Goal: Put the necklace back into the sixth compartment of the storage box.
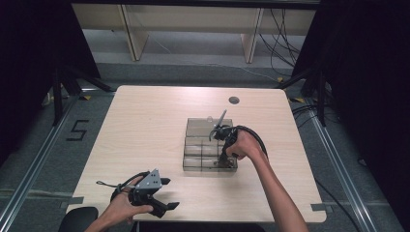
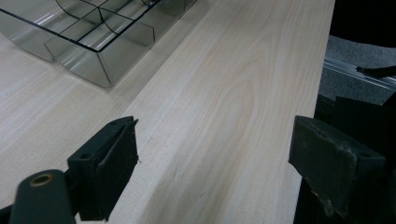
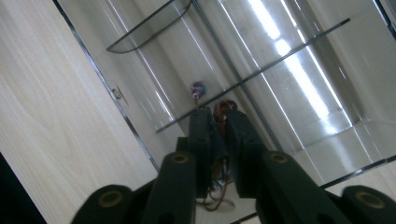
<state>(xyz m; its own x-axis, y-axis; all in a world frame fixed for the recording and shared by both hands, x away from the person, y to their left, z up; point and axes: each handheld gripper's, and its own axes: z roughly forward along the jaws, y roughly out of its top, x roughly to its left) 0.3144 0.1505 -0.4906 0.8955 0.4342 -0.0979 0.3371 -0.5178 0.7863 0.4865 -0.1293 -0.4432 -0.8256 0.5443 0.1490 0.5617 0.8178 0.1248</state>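
Observation:
A clear plastic box (image 1: 193, 164) with several compartments stands right of the table's middle. My right gripper (image 1: 223, 163) points down into its near right compartment. In the right gripper view its jaws (image 3: 218, 114) stand a narrow gap apart, with a tangle of thin reddish-brown strands (image 3: 223, 108) in and under the gap; the pads do not visibly press on it. A small blue and red piece (image 3: 197, 88) lies just beyond, by a divider. My left gripper (image 1: 170, 193) rests near the table's front left edge, open, with bare wood between its jaws (image 2: 215, 154).
The box's corner (image 2: 93, 51) lies ahead of the left gripper, well off. A round cable hole (image 1: 234, 100) sits near the table's far edge. The right table edge and a dark floor rail (image 2: 355, 74) run close by the left gripper's right jaw.

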